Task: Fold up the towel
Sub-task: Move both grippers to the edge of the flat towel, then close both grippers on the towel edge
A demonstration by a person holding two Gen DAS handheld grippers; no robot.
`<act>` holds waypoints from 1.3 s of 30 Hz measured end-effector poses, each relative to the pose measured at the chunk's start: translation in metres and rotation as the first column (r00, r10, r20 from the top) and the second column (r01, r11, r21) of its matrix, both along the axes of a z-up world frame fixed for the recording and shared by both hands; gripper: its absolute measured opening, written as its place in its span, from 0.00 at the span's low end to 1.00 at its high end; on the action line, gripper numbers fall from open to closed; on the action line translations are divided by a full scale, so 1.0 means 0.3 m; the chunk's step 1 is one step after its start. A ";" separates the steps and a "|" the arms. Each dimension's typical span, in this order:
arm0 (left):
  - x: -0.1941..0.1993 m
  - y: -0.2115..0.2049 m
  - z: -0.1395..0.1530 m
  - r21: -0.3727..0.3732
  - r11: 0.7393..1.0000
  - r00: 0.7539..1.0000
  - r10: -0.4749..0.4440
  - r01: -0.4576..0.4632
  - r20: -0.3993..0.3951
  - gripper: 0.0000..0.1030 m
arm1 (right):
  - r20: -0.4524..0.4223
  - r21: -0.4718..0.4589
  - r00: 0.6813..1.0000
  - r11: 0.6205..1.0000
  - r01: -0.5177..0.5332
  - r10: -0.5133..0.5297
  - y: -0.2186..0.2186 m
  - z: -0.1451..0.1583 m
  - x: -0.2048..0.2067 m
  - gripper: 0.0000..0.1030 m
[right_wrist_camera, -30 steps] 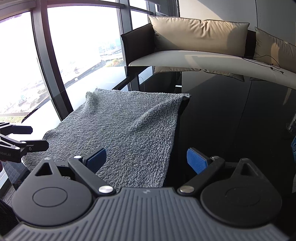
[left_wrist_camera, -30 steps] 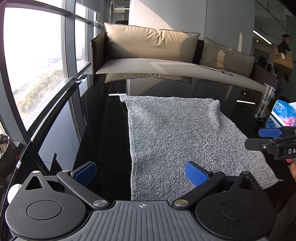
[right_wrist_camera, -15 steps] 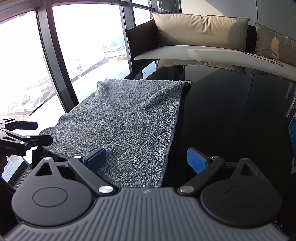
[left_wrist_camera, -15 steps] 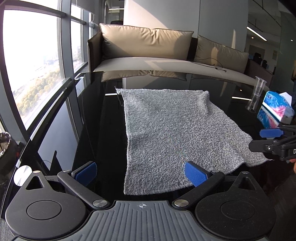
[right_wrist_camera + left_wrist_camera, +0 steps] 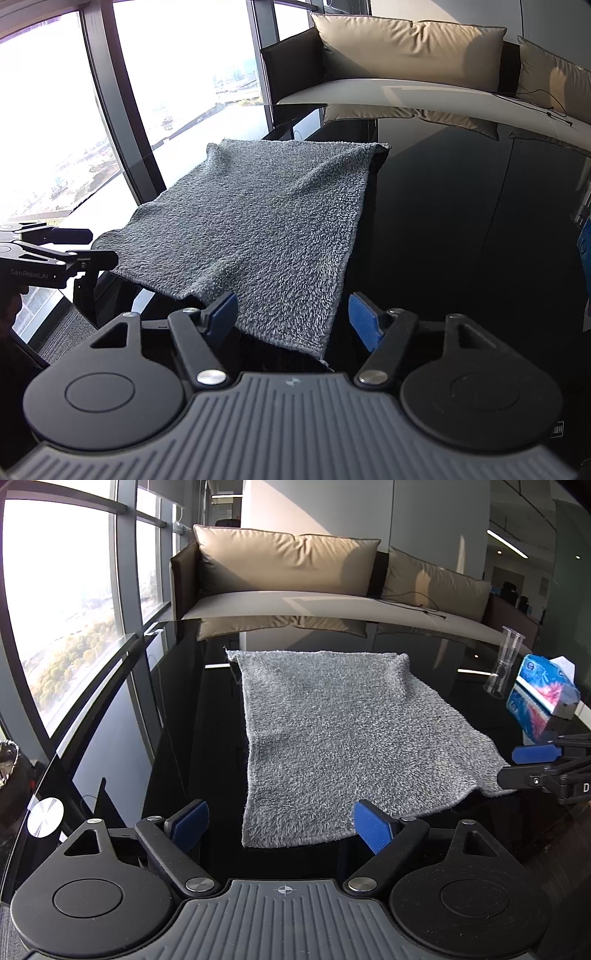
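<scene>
The towel was seen lying spread in a single layer on the black desk, its far edge near the desk's far edge and its near edge at the near edge, in front of both claws. Compared with a second before, the near edge was seen farther from the left claw: earlier the cloth had reached in between its blue pads, whereas now only the near left corner lay just ahead of the gap, not touched by either pad. The left claw was held wide apart and empty.

The right claw was likewise held apart with nothing clamped. In its own view the near right corner of the towel was found between and just ahead of its pads, closer to the gap than before, and appeared to hang a little over the desk's near edge. In the left view the right claw was seen at the towel's near right corner, beside it; contact could not be judged.

A wrinkle remained at the far right corner. A tissue pack and a clear cup stood at the right side of the desk, well apart from the cloth.

It was judged that both claws had been drawn back and lined up on the two near corners, so that no fold had yet been made and the grasp of the corners was the step in hand.
</scene>
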State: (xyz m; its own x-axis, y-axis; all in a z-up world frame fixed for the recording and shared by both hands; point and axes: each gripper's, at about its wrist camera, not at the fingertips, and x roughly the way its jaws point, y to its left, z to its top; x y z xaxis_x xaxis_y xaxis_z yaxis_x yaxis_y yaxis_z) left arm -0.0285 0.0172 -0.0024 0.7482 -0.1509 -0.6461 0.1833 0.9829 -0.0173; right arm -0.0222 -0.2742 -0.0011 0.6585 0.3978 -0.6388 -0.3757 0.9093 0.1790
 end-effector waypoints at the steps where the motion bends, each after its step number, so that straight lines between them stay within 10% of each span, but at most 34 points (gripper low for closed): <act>1: 0.000 -0.001 -0.002 0.002 1.000 1.000 -0.001 0.001 -0.002 0.73 | -0.003 0.000 1.000 1.000 0.001 -0.001 0.000 0.000 -0.001 0.61; 18: -0.016 -0.012 0.000 0.036 0.999 1.000 -0.017 0.017 0.008 0.36 | -0.006 -0.052 0.998 0.996 0.065 -0.066 -0.007 -0.007 -0.025 0.05; 22: -0.013 -0.004 0.006 0.020 1.000 1.000 -0.019 0.019 0.001 0.10 | -0.010 -0.036 0.997 0.997 0.072 -0.072 -0.015 -0.006 -0.024 0.03; 39: -0.050 0.016 0.056 -0.049 0.999 0.999 -0.003 0.006 0.050 0.05 | 0.097 0.182 0.993 0.982 0.043 -0.062 -0.093 0.085 -0.076 0.02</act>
State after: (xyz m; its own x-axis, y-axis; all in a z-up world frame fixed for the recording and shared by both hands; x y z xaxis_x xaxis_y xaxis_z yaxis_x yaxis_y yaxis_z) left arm -0.0436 0.0221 0.0143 0.7787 -0.1852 -0.5994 0.1896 0.9802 -0.0565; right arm -0.0449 -0.3021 0.0243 0.7395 0.4633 -0.4883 -0.3533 0.8846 0.3044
